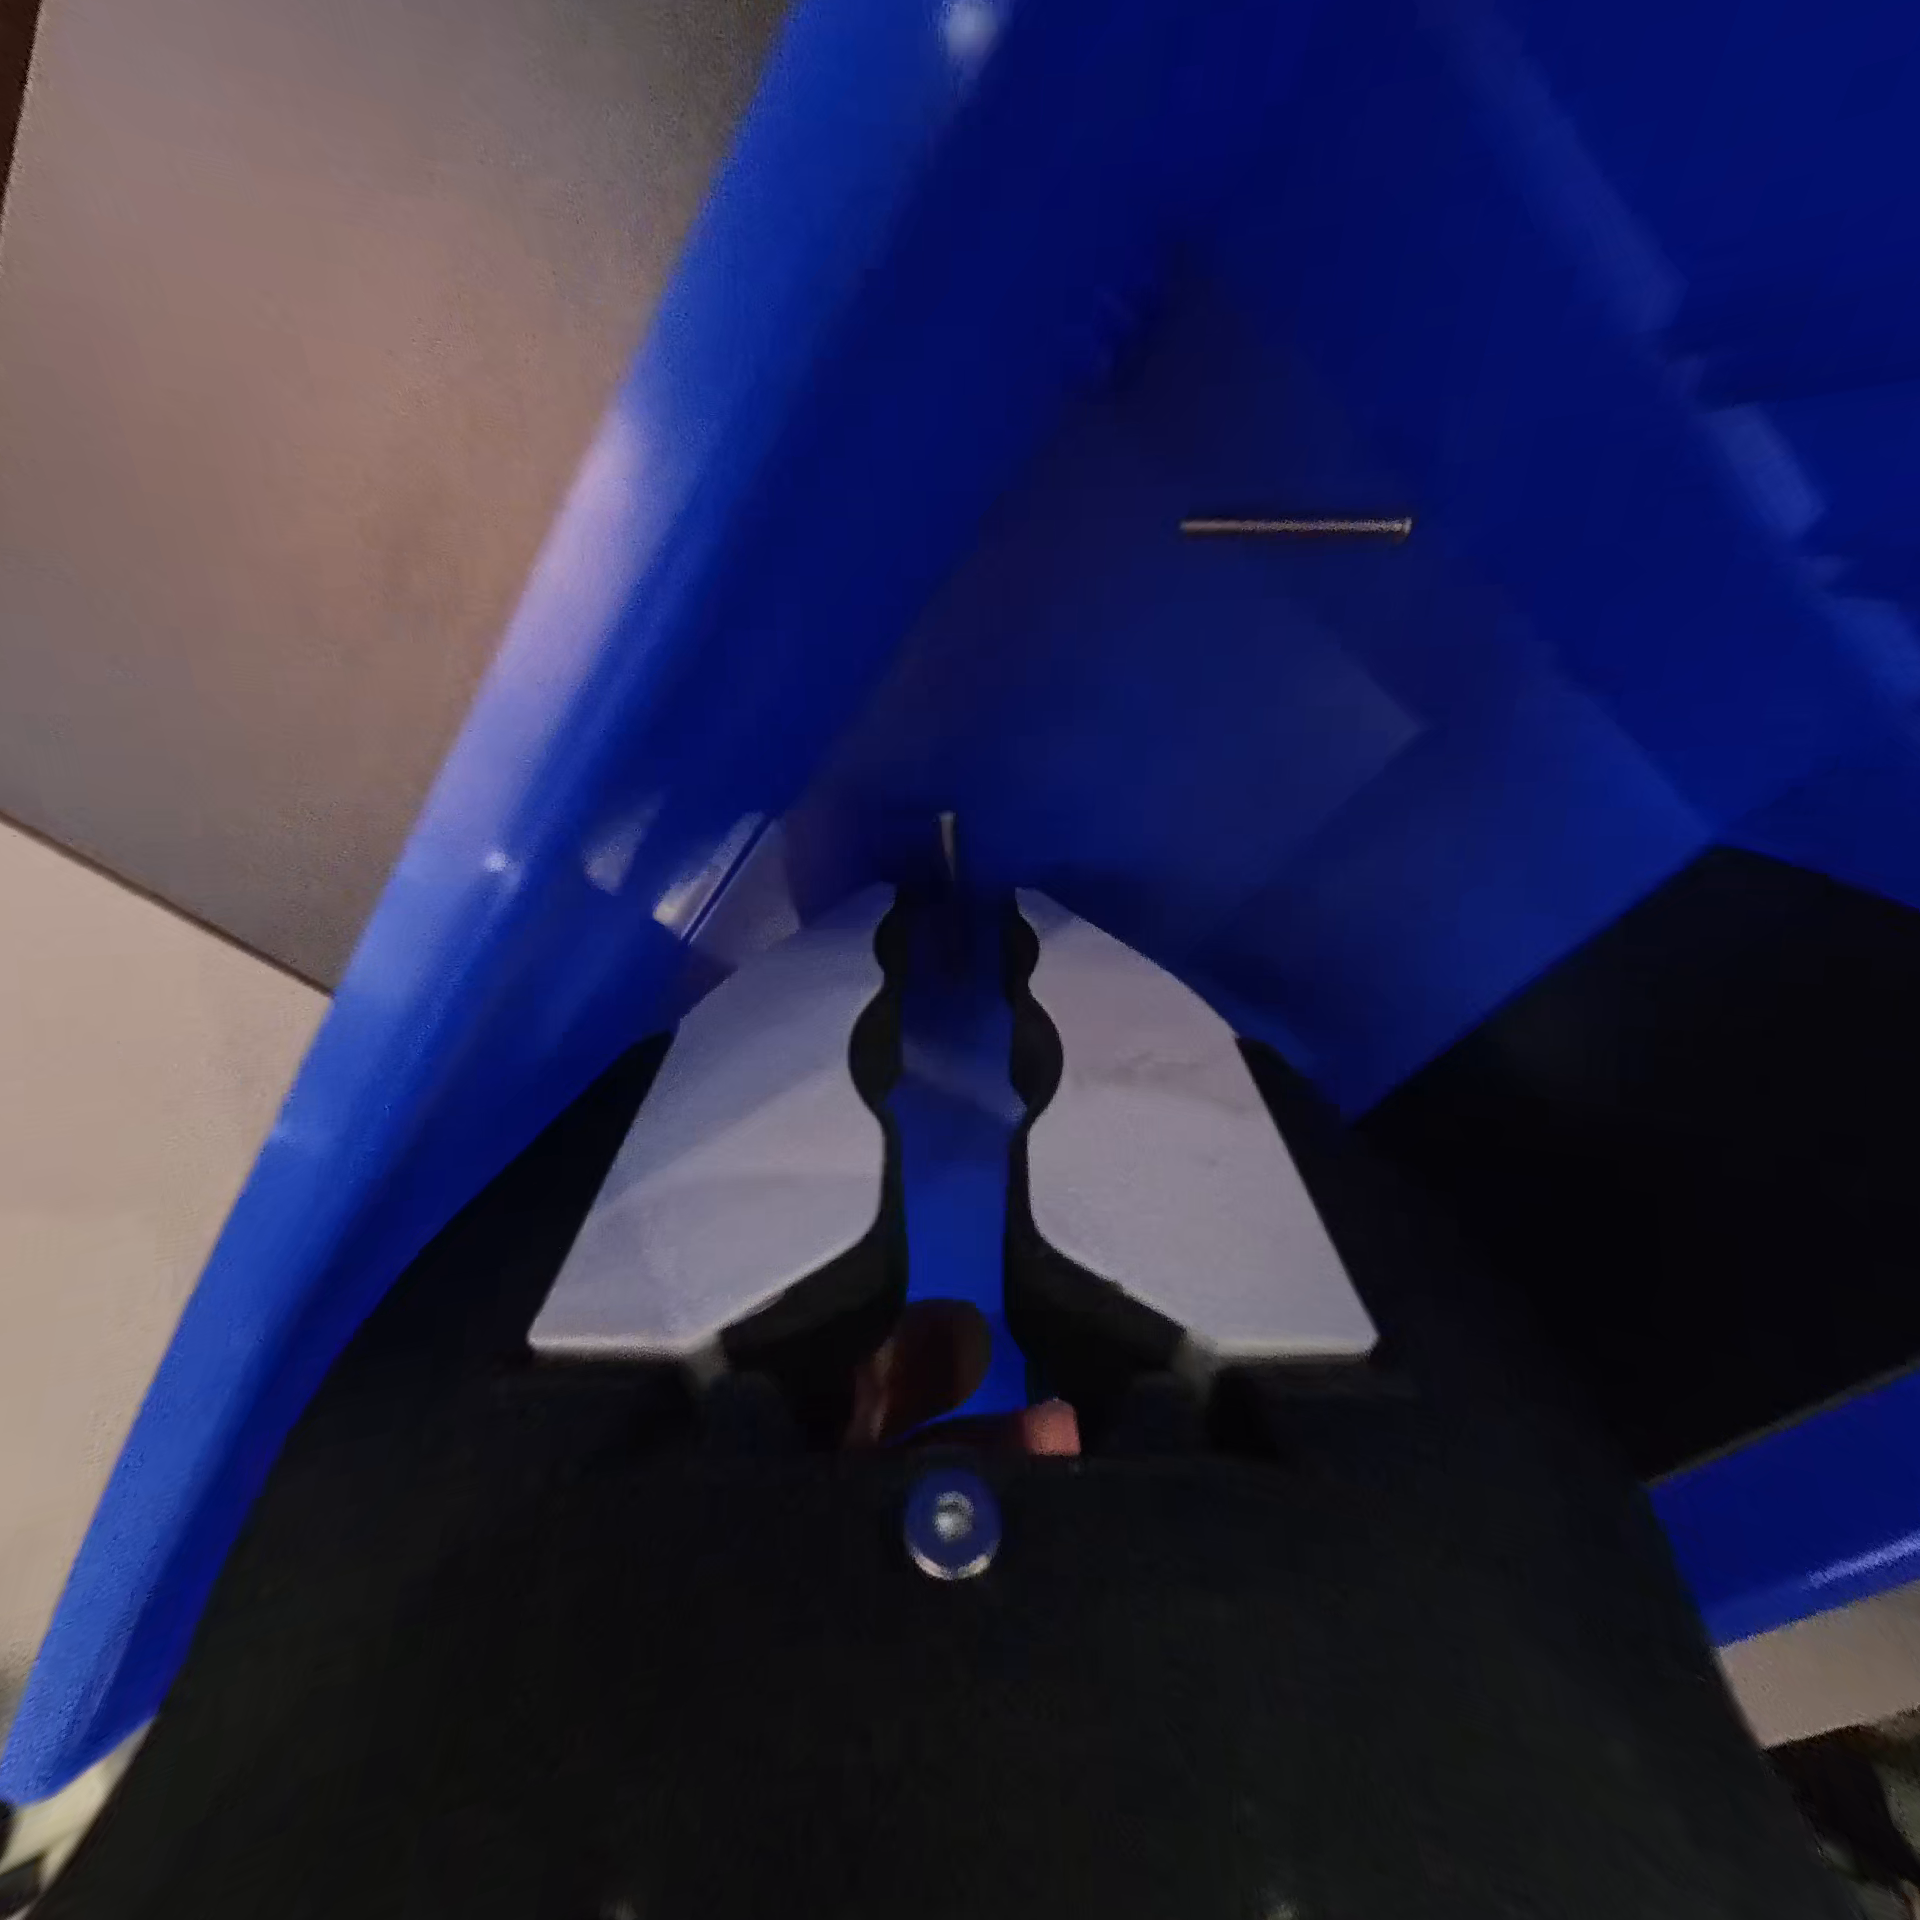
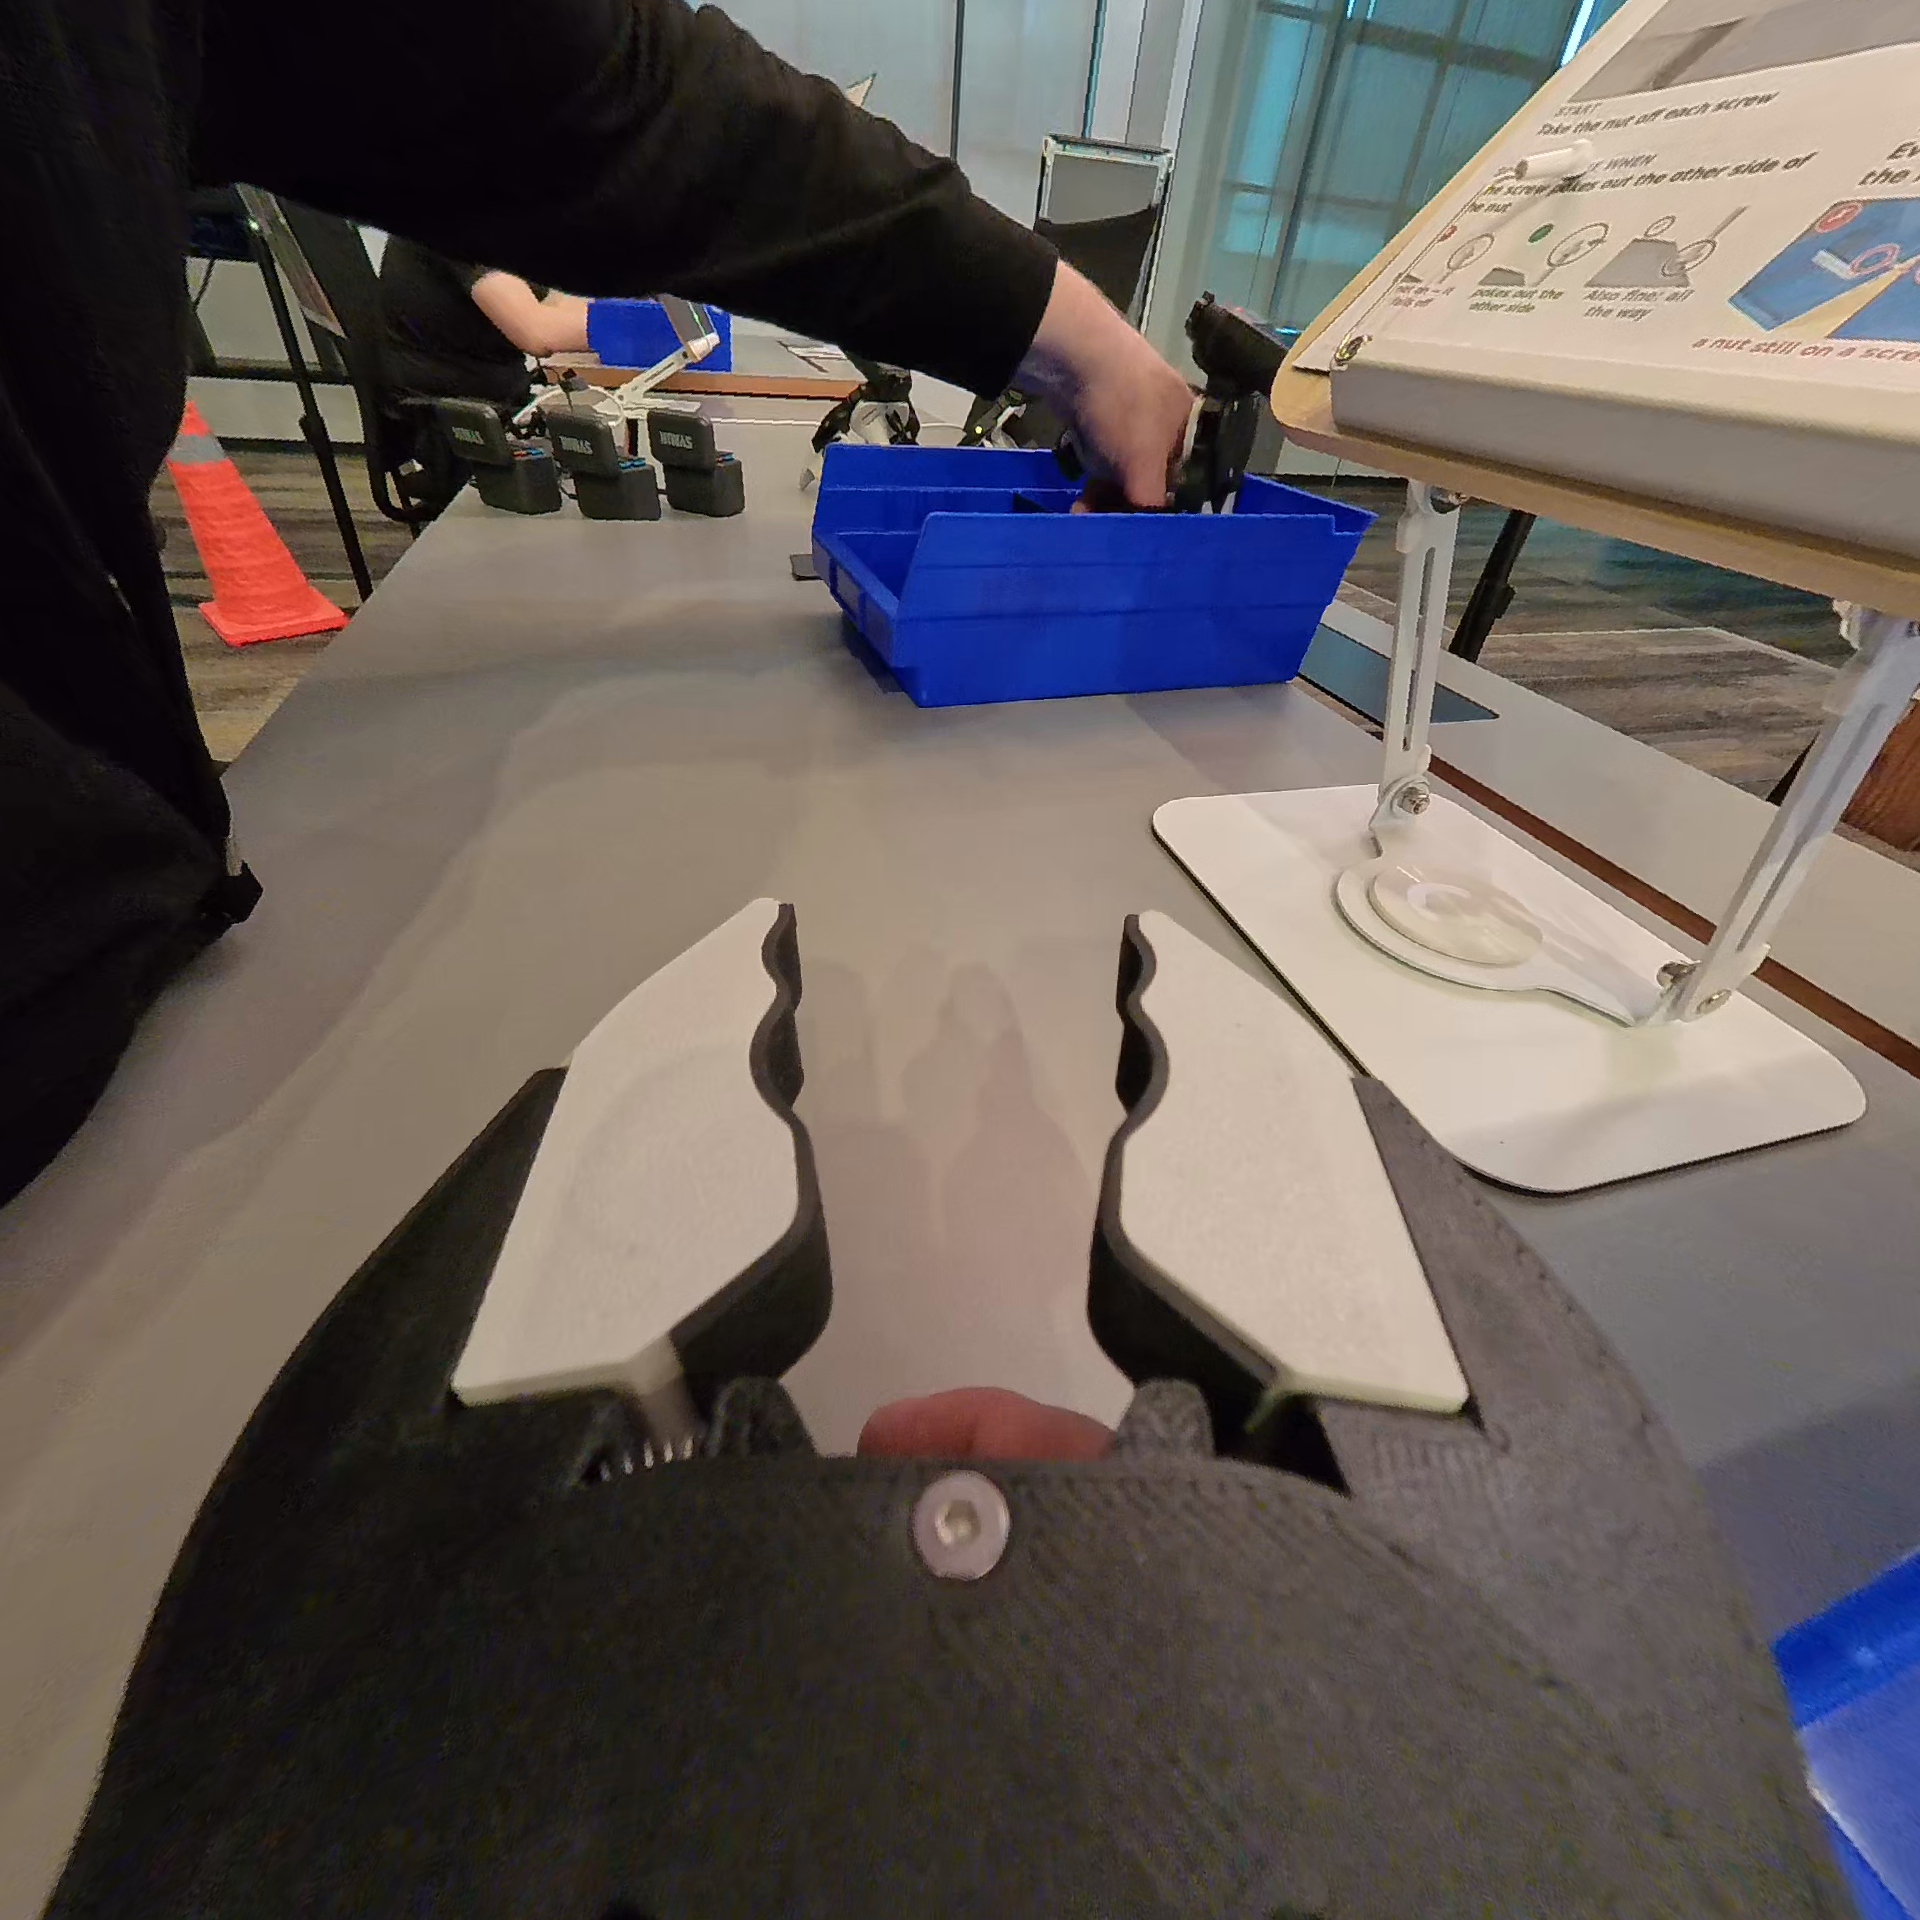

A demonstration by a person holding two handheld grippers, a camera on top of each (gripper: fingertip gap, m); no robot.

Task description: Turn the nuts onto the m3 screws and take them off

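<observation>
- Two claws are in our hands, one per view, and we tell them from near to far.
- Our right claw [image 2: 961,966] hangs low over the grey tabletop [image 2: 665,790] with its jaws spread wide and nothing between them; a fingertip shows at the base of the gap.
- Just to its right stands a white stand [image 2: 1507,997] on a flat base, carrying a tilted board with a printed sheet [image 2: 1662,239].
- Farther along the tabletop sits a blue bin [image 2: 1081,603]; the person's left hand [image 2: 1112,405], in a black sleeve, reaches down into it with our left claw [image 2: 1210,468].
- Beyond the bin we see dark cases [image 2: 613,457] near the tabletop's far edge and an orange cone [image 2: 239,540] on the floor at left.
- In the left wrist view, our left claw [image 1: 951,904] is inside the bin, its jaws drawn close with a narrow gap; a thin pale sliver shows at the tips, but we cannot tell whether anything is gripped.
- One screw [image 1: 1294,527], long and thin, lies flat on the blue bin floor [image 1: 1143,675] ahead of the tips and to their right, apart from them.
- We cannot make out any nut.
</observation>
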